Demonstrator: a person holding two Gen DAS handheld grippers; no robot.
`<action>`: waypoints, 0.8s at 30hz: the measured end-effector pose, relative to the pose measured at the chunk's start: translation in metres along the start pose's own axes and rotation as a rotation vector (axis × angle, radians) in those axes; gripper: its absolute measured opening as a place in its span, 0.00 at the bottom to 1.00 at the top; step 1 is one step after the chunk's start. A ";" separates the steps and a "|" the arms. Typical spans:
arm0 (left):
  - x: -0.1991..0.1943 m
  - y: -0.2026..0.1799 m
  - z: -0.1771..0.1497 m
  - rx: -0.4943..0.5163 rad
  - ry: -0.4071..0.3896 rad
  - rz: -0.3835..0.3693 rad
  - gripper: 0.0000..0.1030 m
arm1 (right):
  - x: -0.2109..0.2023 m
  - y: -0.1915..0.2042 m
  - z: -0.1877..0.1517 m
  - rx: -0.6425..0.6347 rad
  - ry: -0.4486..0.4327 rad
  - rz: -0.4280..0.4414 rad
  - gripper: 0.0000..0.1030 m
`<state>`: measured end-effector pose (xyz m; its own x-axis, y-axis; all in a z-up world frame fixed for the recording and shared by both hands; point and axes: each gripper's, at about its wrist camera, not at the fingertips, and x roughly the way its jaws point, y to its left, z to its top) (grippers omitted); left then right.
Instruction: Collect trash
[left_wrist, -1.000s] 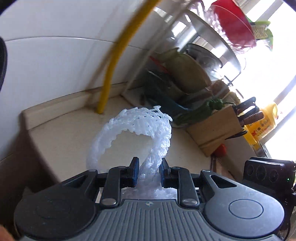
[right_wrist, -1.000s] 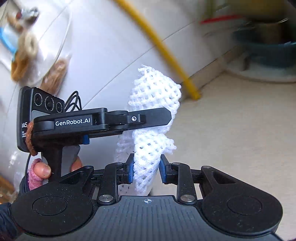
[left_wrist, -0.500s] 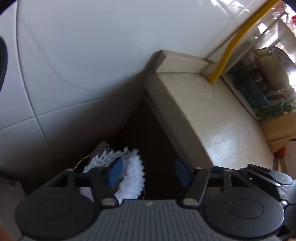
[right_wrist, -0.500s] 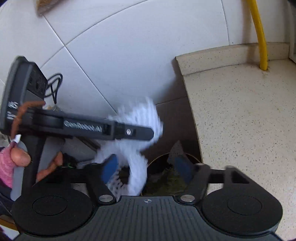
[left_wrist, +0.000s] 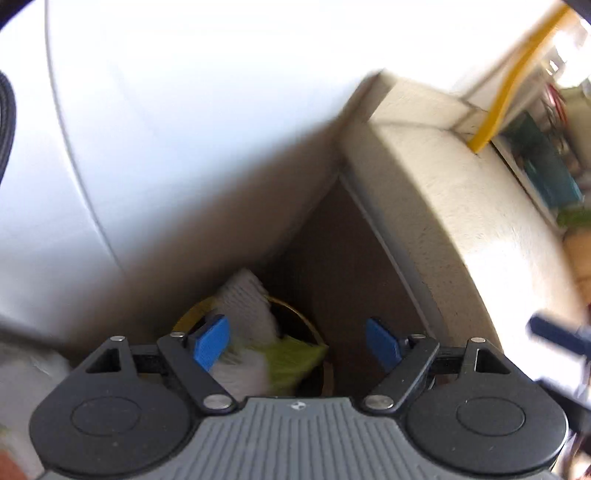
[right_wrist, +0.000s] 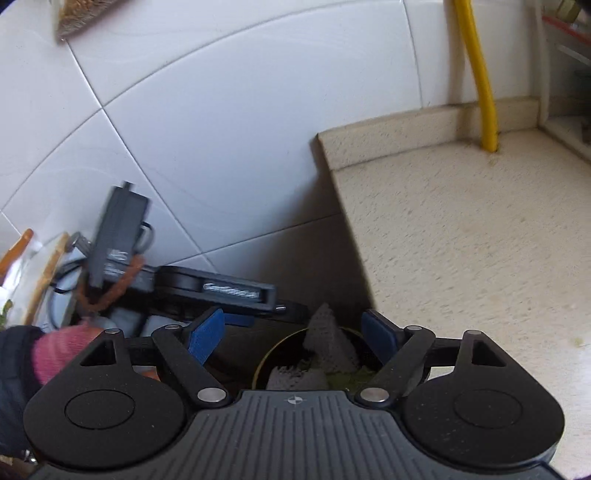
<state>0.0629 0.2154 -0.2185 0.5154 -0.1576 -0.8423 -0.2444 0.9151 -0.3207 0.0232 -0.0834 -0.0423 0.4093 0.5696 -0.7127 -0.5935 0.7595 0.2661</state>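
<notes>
The white foam mesh sleeve (left_wrist: 245, 306) that both tools pinched over the counter a second ago now lies down in the round, dark, gold-rimmed bin (left_wrist: 295, 314), and both tools have swung off the counter to hang above the gap beside it. The left gripper (left_wrist: 297, 341) has its blue pads spread wide and its jaws are opening further; the sleeve sits below and between them, loose, touching neither pad that I can see. The right gripper (right_wrist: 293, 334) is likewise wide and opening, holding nothing, with the grey-shadowed mesh in the bin under it. Green scraps (left_wrist: 295, 360) lie just beside the sleeve inside the bin. The bin stands in the dark corner between the white tiled wall (right_wrist: 221, 129) on the left and the speckled beige stone counter (right_wrist: 480, 229) on the right. A yellow pipe (right_wrist: 480, 81) rises at the counter's far edge. A hand in a pink sleeve (right_wrist: 62, 350) shows at near left.
</notes>
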 end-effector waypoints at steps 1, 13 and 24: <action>-0.011 -0.005 -0.001 0.021 -0.027 0.013 0.77 | -0.006 0.002 0.002 -0.006 -0.019 -0.026 0.85; -0.077 -0.021 -0.022 0.045 -0.185 0.056 0.79 | -0.019 0.015 0.008 -0.020 -0.152 -0.280 0.95; -0.095 -0.030 -0.023 0.094 -0.269 0.151 0.75 | -0.015 0.016 0.009 0.062 -0.178 -0.286 0.99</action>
<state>0.0019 0.1945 -0.1390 0.6812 0.0748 -0.7282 -0.2638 0.9530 -0.1489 0.0135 -0.0774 -0.0214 0.6712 0.3723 -0.6410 -0.3961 0.9111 0.1144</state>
